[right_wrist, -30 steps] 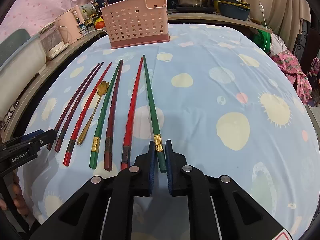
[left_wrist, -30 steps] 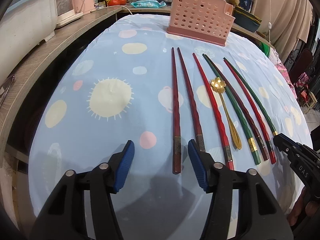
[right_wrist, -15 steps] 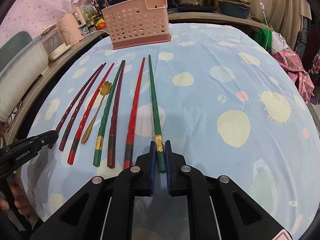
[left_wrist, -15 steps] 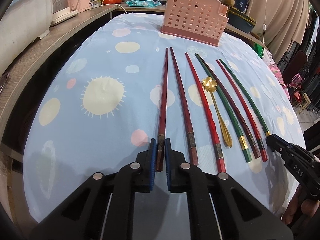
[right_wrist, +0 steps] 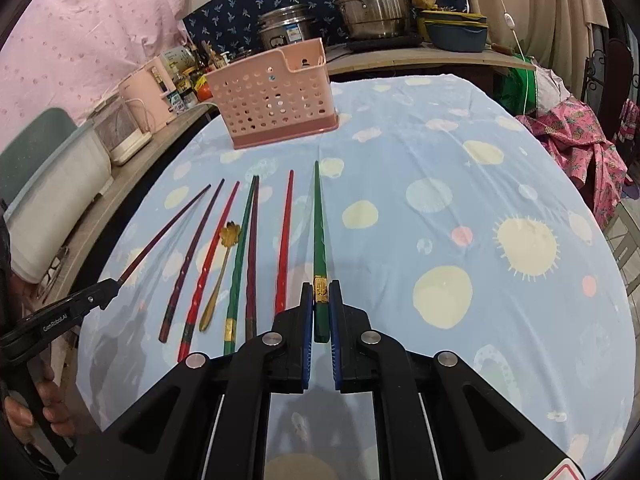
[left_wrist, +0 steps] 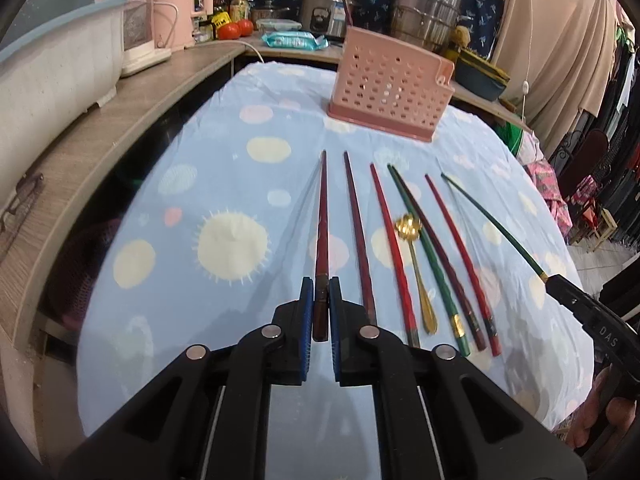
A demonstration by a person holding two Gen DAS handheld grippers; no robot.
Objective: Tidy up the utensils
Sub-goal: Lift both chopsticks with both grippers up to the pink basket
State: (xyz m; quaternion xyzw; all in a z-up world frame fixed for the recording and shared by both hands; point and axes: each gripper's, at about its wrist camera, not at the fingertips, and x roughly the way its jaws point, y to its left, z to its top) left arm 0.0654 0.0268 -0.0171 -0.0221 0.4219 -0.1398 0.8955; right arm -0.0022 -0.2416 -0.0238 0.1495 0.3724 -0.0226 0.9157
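My left gripper (left_wrist: pixel 319 286) is shut on the thick end of a dark red chopstick (left_wrist: pixel 322 216) and holds it lifted above the cloth, tip toward the pink perforated utensil basket (left_wrist: pixel 390 84). My right gripper (right_wrist: pixel 320 290) is shut on a green chopstick (right_wrist: pixel 319 220) with a gold band, also lifted, tip toward the basket (right_wrist: pixel 276 98). Several more chopsticks (left_wrist: pixel 360 232) and a gold flower spoon (left_wrist: pixel 416 256) lie in a row on the cloth between the two grippers. The right gripper also shows in the left wrist view (left_wrist: pixel 558 282).
The table wears a light blue cloth with suns and dots (right_wrist: pixel 480 208). A wooden counter (left_wrist: pixel 100 120) runs along the left with a pink kettle, a tub and tomatoes. Steel pots (right_wrist: pixel 372 0) stand behind the basket. Pink clothing (right_wrist: pixel 580 140) hangs at the right.
My left gripper closed on the dark red chopstick and lifted it. My right gripper, shut on the green chopstick throughout, raised it off the cloth. Both views rose.
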